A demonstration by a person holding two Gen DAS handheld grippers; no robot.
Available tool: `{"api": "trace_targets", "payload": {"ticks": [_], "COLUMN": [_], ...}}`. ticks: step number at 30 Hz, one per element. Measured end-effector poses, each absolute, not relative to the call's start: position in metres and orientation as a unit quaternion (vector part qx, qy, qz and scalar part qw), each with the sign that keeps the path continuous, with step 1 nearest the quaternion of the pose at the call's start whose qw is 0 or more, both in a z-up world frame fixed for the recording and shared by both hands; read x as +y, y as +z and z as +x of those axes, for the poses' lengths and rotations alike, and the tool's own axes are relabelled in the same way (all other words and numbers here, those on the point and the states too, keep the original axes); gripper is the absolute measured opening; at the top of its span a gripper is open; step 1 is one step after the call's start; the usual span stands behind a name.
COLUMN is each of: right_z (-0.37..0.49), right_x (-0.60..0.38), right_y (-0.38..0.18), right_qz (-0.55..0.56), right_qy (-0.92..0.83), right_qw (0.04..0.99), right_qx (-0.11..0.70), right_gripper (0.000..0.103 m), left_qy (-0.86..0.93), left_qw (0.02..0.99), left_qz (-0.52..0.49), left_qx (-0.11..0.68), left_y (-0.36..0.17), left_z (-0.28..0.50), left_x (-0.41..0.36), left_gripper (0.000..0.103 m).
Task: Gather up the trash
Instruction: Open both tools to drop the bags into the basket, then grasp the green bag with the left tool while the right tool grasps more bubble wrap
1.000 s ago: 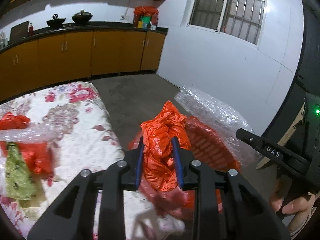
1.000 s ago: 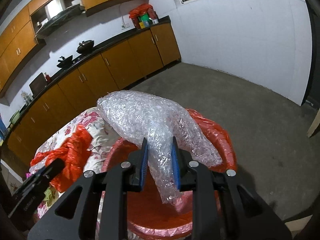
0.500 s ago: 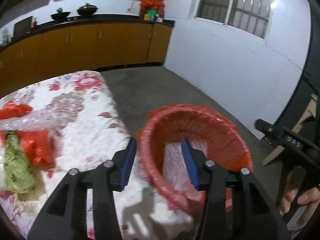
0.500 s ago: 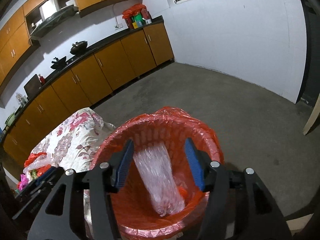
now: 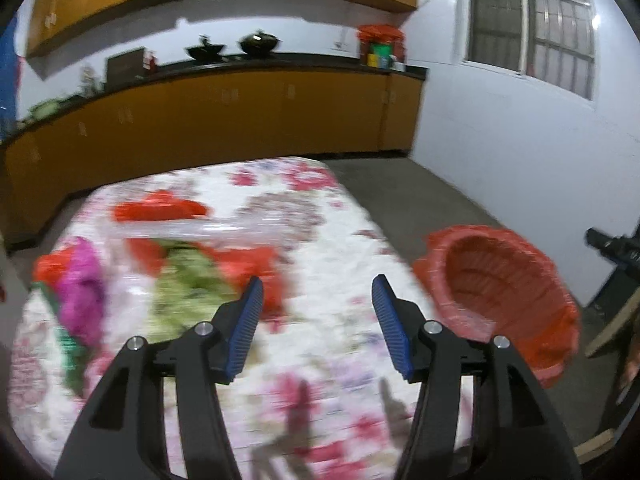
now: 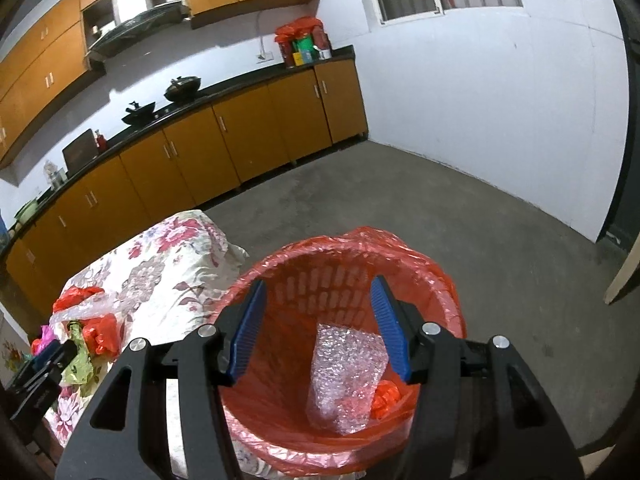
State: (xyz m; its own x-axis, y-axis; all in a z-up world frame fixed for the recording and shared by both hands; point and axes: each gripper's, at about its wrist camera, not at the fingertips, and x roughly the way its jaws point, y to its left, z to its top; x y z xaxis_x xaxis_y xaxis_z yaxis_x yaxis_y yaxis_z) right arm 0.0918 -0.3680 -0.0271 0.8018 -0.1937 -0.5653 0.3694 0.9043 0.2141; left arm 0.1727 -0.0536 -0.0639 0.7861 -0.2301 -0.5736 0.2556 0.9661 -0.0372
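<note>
Left view blurry, over table [image 5: 320, 240]; both show bin [image 6: 400, 248].

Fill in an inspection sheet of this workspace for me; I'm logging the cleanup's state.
Surface: floral tablecloth over the table, beside the bin.
Job's things: red-lined bin holds bubble wrap and a red bag; red, green and magenta trash lies on the cloth, blurred.
Clutter: nothing seen apart from the trash.
Grippers: left gripper open and empty above the cloth; right gripper open and empty above the bin.
Cables: nothing seen.
Surroundings: orange cabinets, woks on the counter, barred window, concrete floor.
</note>
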Motion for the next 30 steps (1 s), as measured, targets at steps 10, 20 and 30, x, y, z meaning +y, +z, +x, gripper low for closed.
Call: {"api": "trace_targets", "payload": {"ticks": [10, 20, 30], "right_z": [0.122, 0.148, 0.167], "right_x": [-0.309, -0.227, -0.179], "right_y": [-0.029, -0.040, -0.047], "right_qz": [0.129, 0.095, 0.066], "right_qy": [-0.068, 0.029, 0.072], "right_qw": [0.945, 0.942, 0.937], "right_qx": [0.293, 0.319, 0.334], "right_gripper": [0.055, 0.055, 0.055], "left_qy": [0.024, 0.092, 0.089], "left_qw": [0.953, 0.934, 0.906], "left_qz": [-0.001, -0.064, -0.086], "left_qx": [0.301, 0.340, 0.405], "left_y": [-0.067, -0.088, -0.126], "left_z": [0.161, 0.169, 0.201], "left_x": [0.068, 0.148, 0.162], "left_gripper": [0.057, 0.056, 0.041]}}
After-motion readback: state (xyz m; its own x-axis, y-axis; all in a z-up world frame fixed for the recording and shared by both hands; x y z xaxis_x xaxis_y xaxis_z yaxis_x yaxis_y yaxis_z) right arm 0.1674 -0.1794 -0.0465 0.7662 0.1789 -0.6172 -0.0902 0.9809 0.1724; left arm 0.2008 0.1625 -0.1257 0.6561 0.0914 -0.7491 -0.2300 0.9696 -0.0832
